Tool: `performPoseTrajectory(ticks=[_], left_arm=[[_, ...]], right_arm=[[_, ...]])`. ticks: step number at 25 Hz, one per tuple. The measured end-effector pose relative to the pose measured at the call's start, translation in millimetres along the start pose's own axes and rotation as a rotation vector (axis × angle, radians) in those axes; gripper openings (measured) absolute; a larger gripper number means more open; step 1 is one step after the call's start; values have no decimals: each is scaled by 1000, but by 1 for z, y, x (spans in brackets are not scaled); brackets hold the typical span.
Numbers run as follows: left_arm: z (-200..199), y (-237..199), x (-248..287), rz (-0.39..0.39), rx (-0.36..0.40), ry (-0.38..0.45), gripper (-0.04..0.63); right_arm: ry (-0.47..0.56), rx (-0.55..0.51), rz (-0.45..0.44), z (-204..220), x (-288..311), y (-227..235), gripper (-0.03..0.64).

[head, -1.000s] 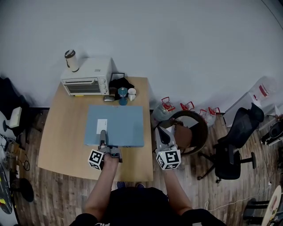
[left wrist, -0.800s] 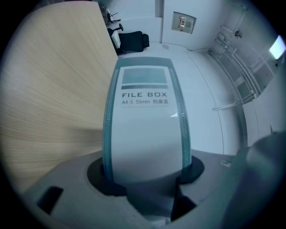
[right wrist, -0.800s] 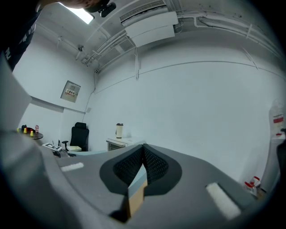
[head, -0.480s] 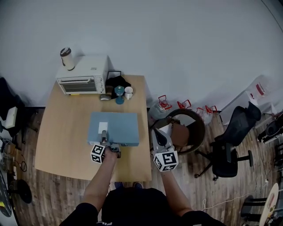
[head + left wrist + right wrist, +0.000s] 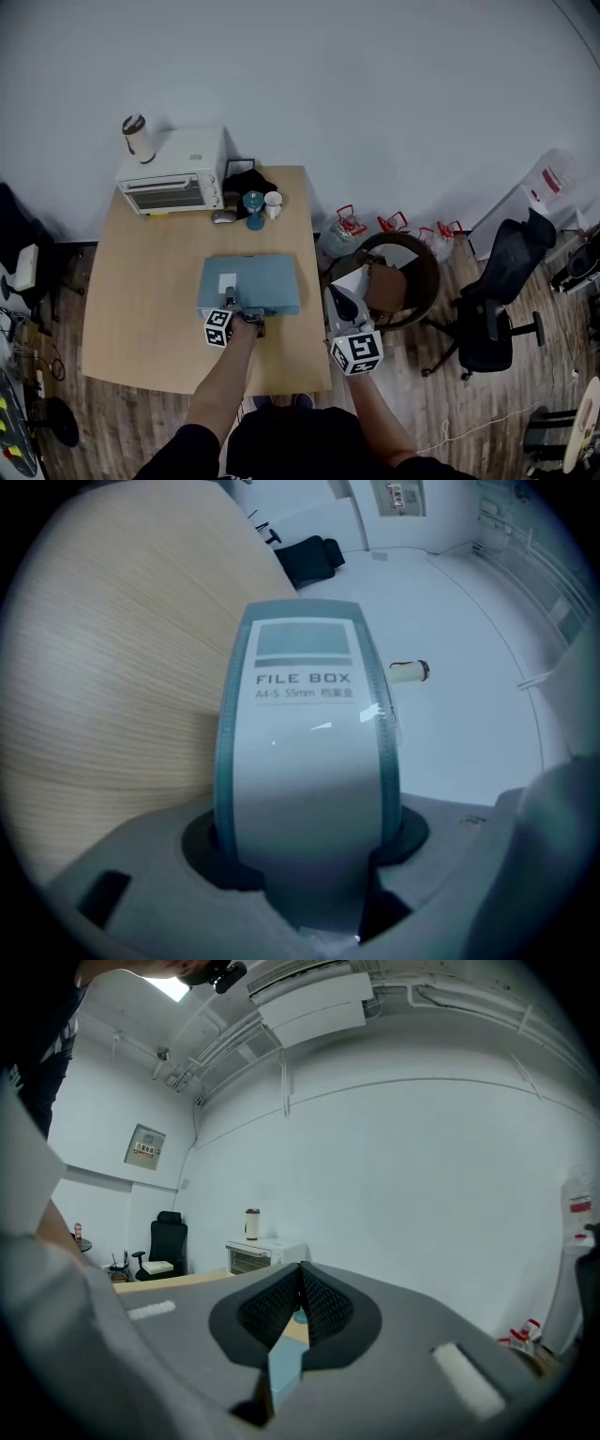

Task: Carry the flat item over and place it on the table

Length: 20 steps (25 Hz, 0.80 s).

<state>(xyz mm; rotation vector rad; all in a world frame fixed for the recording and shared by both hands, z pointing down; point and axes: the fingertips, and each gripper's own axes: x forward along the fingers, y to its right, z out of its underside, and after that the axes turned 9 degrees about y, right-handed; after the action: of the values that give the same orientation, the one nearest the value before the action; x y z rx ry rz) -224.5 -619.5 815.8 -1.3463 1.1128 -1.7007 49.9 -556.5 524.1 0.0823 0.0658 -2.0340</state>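
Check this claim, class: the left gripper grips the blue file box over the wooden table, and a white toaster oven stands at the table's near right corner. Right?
Wrong corner. The head view shows the white toaster oven at the far left corner of the wooden table. The rest holds: the left gripper grips the blue file box over that table.
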Motion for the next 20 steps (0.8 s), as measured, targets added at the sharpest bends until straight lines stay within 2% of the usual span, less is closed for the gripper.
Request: performPoseTrajectory(ticks=[3,9,10,11,12,18,20], left_arm=[[-2,-1,8,-3,-22,17,259],[2,1,17,-24,-2,-3,272],[3,0,19,-48,9,-12,302],[5,-1,20,-76,17,-25,404],[7,-2,21,-103,18,-36,478],[4,-15,13,-242,48,-37,599],[3,-21,7,-274,55,-39,600]], right_arm=[[-6,-5,5,1,0,0,0],[-20,8,17,8,-5,0,0],[-22,12,16,8,-5,-1,2],[-22,16,16,9,-4,-2,2],[-22,18,15,9,-3,-2,2],[-28,28,8,12,3,-5,2],[-28,38,8,13,2,-5,2]])
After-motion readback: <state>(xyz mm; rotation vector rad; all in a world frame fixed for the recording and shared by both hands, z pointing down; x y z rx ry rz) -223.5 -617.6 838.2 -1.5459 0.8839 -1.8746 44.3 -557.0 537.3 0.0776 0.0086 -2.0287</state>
